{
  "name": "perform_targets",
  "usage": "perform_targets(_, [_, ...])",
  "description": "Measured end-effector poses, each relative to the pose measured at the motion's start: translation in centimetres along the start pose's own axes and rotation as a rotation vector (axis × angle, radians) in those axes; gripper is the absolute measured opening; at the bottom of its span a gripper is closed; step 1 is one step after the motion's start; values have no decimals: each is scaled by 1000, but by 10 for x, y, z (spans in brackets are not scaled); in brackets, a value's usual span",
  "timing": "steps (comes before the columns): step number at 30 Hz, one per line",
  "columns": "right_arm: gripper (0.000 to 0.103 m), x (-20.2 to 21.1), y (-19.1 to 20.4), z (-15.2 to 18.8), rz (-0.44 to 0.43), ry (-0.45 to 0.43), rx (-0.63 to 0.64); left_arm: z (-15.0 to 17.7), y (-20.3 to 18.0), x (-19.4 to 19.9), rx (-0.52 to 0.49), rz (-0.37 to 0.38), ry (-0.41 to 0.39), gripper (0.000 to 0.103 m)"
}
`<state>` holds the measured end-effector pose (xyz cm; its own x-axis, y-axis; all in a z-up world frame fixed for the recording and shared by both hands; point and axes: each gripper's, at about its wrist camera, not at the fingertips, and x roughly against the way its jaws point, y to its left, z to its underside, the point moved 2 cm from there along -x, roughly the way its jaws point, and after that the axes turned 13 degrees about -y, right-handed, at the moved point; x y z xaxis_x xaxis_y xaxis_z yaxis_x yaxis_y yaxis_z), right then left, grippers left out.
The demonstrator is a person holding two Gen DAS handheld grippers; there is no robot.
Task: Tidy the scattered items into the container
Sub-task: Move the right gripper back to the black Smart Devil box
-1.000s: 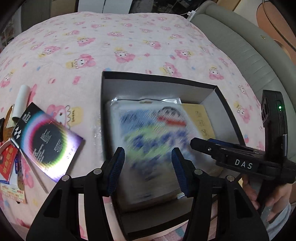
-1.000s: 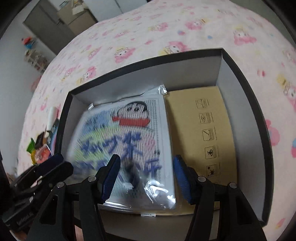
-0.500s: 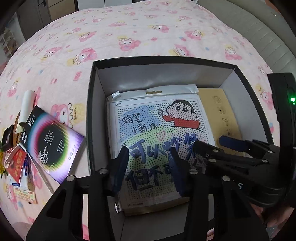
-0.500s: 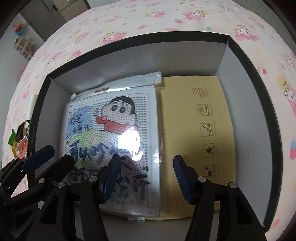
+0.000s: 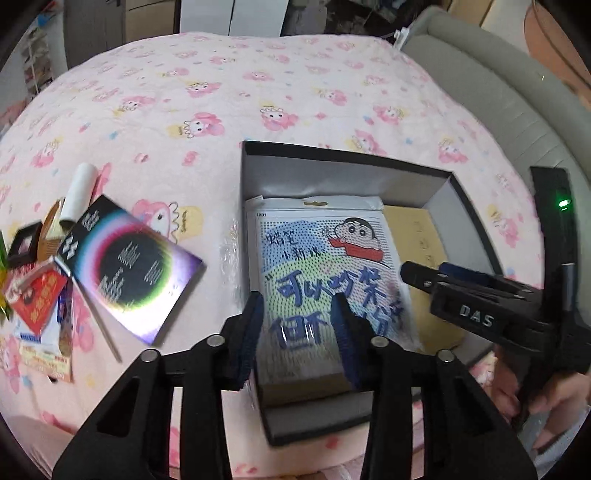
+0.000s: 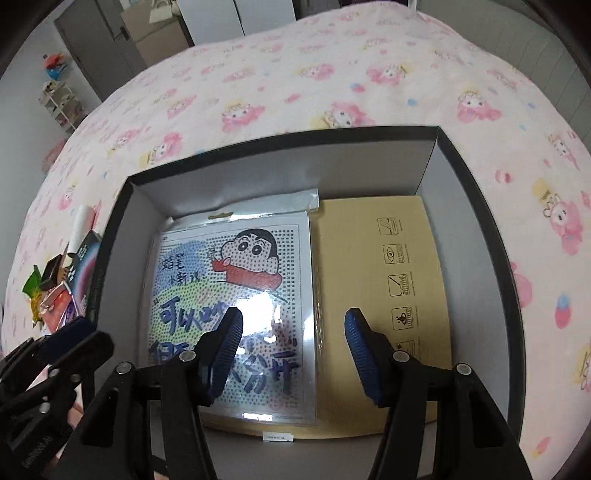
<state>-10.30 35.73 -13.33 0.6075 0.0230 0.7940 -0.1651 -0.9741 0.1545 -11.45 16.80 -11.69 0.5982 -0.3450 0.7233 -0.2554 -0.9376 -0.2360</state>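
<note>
A dark box (image 6: 476, 184) on a pink bedspread (image 5: 221, 110) already holds a cartoon-printed packet (image 6: 236, 295) atop a tan carton (image 6: 369, 277). Both grippers, left (image 5: 297, 317) and right (image 6: 291, 347), hover spread and empty. A dark booklet (image 5: 129, 273) and small clutter (image 5: 33, 295), perhaps cards, lie outside.

A big bed (image 6: 295, 85) fills the room, covered in a pink blanket with little cartoon animals. A grey padded headboard (image 5: 517, 122) curves along one side. Beyond it stand a grey door (image 6: 92, 44), cardboard boxes (image 6: 159, 33) and a small shelf (image 6: 61, 103).
</note>
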Motion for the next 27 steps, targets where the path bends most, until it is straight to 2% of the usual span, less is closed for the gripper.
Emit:
perform_targets(3, [55,-4,6,2,-51,29,13,1,5,11,9,-7,-24,32])
perform_targets(6, [55,-3,23,4,-69,28,57,-1,11,19,26,29,-52,32])
perform_targets(11, [55,15,56,10,-43,-62,160,-4,26,32,35,25,-98,32])
perform_targets(27, [55,56,155,25,-147,-179,218,-8,71,114,26,-58,-244,36])
